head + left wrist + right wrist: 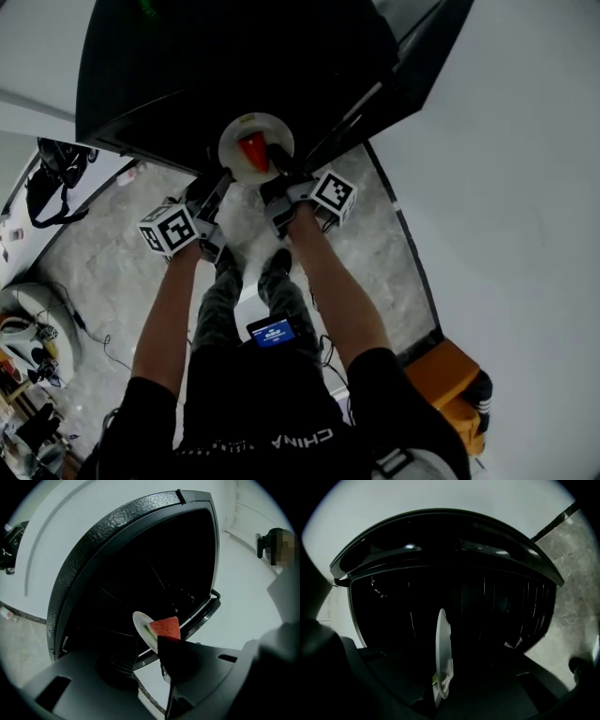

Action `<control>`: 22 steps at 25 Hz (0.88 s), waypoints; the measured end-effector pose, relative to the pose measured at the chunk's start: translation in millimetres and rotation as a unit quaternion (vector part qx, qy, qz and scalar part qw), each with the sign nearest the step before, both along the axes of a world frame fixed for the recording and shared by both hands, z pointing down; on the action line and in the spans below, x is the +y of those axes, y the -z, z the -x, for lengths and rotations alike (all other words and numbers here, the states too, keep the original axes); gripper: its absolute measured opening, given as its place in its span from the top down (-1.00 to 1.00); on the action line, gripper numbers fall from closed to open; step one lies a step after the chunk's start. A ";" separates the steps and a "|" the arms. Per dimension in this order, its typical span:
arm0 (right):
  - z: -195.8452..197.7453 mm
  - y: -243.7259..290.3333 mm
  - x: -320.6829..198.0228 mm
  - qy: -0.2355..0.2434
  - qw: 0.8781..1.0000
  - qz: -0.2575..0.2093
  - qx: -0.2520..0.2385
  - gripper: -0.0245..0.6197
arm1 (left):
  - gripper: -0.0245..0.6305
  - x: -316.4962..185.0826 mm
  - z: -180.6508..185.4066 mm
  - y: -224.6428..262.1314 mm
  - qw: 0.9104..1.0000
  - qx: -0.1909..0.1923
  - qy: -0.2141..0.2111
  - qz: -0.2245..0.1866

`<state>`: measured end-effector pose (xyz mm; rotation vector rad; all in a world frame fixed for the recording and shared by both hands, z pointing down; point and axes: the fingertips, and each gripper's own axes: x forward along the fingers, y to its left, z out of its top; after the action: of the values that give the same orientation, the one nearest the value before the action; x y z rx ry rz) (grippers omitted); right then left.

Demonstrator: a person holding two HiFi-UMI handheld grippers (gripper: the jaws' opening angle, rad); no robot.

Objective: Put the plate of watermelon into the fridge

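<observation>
The plate [255, 139] hangs in the air just before the dark mouth of the fridge [234, 66], not yet inside by my reading, with the watermelon wedge [253, 150] sitting red on its middle. The left hand-held gripper [223, 184] has its jaws pinched on one edge of the rim and the right hand-held gripper [277, 180] has its jaws drawn narrow on the opposite edge, so the dish is carried by two thin bites alone. The risk I see is tilt: if one side dips or twists, the wedge could slide off or the rim could slip from a jaw and drop to the floor [122, 262]. The rim could also knock the fridge's front edge or the open door [412, 66] on the way in. Count: one plate, one wedge, one fridge, two grippers
</observation>
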<state>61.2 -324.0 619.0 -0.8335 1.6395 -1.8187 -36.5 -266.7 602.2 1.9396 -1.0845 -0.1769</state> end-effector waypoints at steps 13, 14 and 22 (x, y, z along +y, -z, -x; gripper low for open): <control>14.2 -52.2 -39.0 -0.009 1.000 0.009 -0.002 0.82 | 0.58 -24.7 -16.4 -55.4 1.000 0.010 0.013 0.017; 15.0 -55.2 -41.1 -0.008 1.000 0.007 0.002 0.82 | 0.58 -25.5 -17.0 -60.0 1.000 0.011 0.016 0.020; 27.5 -77.0 -49.6 -0.008 1.000 0.006 0.016 0.82 | 0.57 -31.6 0.0 -88.3 0.997 0.031 0.058 0.047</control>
<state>33.7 -373.6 696.0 -0.8822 1.6382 -1.8135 -36.5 -298.3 690.5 1.7782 -1.1447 -0.2439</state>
